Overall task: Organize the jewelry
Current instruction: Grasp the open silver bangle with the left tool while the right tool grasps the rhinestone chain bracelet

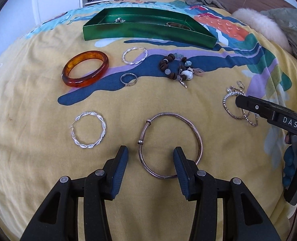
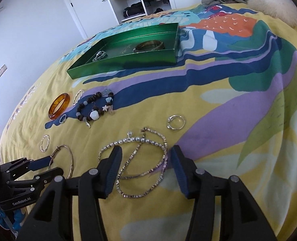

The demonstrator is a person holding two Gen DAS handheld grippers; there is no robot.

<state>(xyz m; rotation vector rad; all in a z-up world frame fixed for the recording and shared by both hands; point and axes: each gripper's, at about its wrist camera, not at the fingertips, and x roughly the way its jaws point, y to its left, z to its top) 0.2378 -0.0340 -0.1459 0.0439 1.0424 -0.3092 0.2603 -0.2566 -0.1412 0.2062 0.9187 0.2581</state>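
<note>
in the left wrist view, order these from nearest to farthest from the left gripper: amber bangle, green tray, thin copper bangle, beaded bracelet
1. thin copper bangle, right at the left gripper, around its right finger
2. amber bangle, farther up on the left; beaded bracelet, up and slightly right: too close to call
3. green tray, farthest, at the back of the bedspread

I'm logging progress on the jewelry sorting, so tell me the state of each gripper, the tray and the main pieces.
left gripper: open, straddling the thin bangle's rim
right gripper: open, over the chains
thin bangle: flat on bedspread
silver chains: loose on bedspread
green tray: holds a gold bangle
amber bangle: outside tray
beaded bracelet: outside tray
</note>
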